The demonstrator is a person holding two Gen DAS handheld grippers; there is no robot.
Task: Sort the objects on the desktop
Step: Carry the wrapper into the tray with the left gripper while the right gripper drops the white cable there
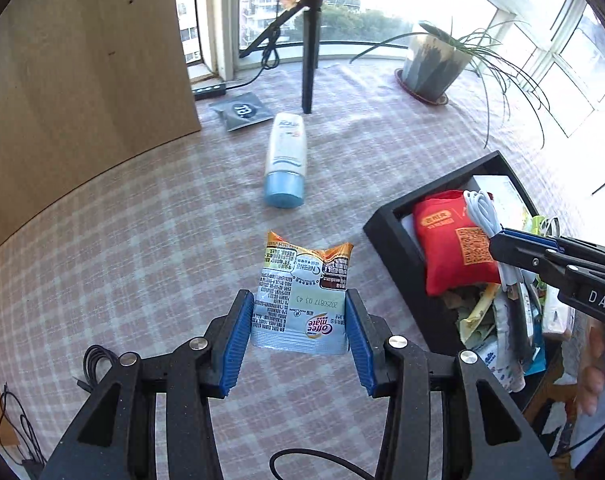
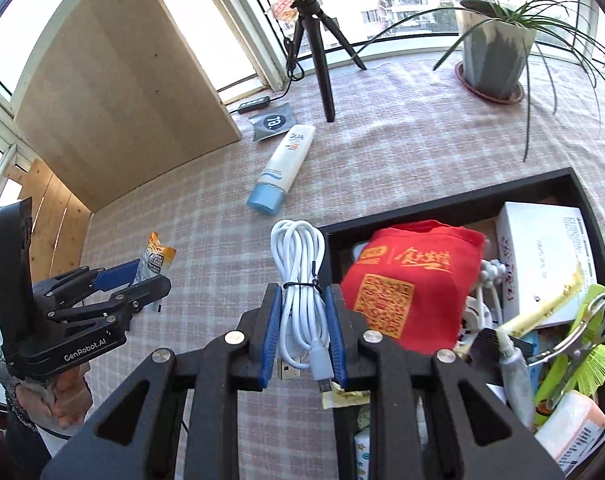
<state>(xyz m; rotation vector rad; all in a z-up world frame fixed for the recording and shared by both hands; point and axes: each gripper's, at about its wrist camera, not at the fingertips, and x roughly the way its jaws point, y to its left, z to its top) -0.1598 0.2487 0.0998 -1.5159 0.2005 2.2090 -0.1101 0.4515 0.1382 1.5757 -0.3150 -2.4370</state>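
My left gripper (image 1: 299, 304) is shut on a Coffee-mate sachet (image 1: 302, 288), which hangs above the checked tablecloth; the sachet (image 2: 155, 258) and left gripper (image 2: 136, 280) also show at the left of the right wrist view. My right gripper (image 2: 302, 300) is shut on a coiled white USB cable (image 2: 300, 280), held above the left edge of the black tray (image 2: 442, 196). In the left wrist view the right gripper (image 1: 498, 242) and cable (image 1: 480, 210) hang over the tray (image 1: 386, 236). A sunscreen tube (image 1: 284, 160) with a blue cap lies on the cloth.
The tray holds a red bag (image 2: 410, 280), a white box (image 2: 542, 256), scissors (image 2: 582, 320) and several other items. A grey sachet (image 1: 242, 111), a tripod (image 1: 310, 52), a potted plant (image 1: 434, 64) and a wooden board (image 1: 82, 80) stand at the back.
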